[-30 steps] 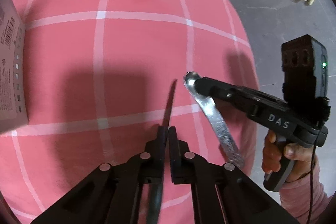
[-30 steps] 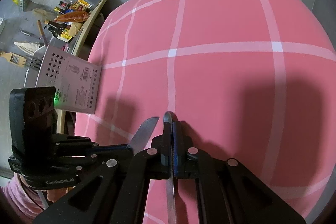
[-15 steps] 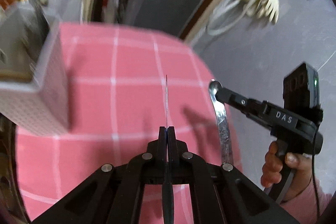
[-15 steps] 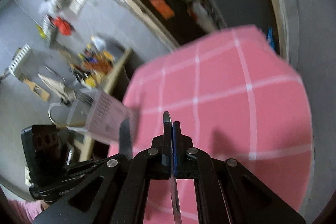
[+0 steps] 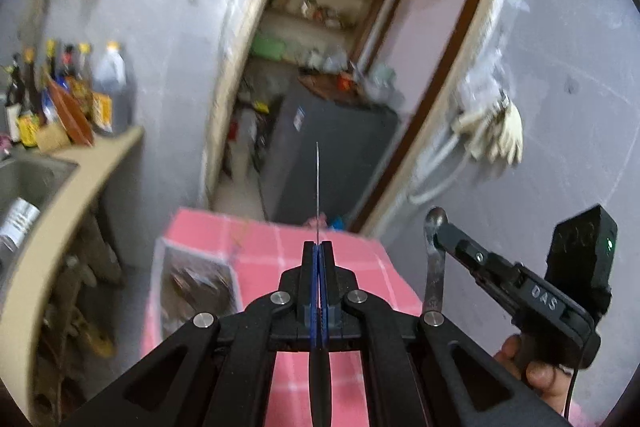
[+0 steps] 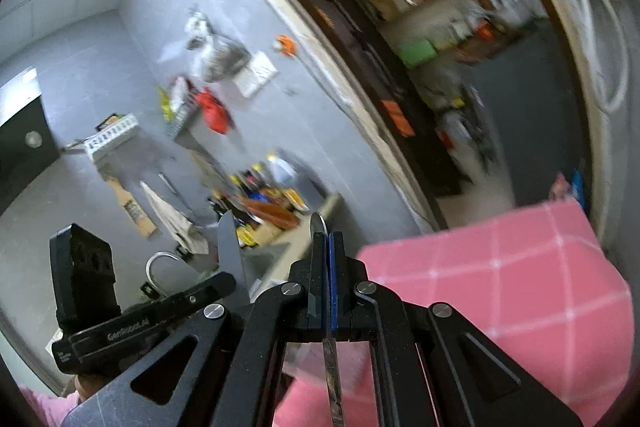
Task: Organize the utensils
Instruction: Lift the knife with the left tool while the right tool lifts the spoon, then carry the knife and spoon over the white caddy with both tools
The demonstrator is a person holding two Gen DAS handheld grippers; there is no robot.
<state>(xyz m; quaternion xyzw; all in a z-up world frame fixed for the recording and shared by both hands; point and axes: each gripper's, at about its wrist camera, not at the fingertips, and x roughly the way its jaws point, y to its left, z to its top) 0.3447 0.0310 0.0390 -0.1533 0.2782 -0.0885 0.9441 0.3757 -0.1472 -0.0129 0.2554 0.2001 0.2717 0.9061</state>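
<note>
Now left gripper (image 5: 318,247) clamps a knife (image 5: 318,183); right gripper (image 6: 328,239) a spoon (image 6: 319,221).

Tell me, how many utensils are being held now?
2. A knife is clamped in the left tongs; a spoon is clamped in the right tongs. Others may be hidden in the blurred basket.

Grey fridge (image 5: 332,155), bottles (image 5: 64,83), hanging gloves (image 5: 500,135)

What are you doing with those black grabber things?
A person is sorting utensils with a gripper in each hand. The left gripper is shut on a knife, blade pointing forward. The right gripper is shut on a spoon. Both are held in the air above the pink checked table, where a perforated holder stands.
</note>
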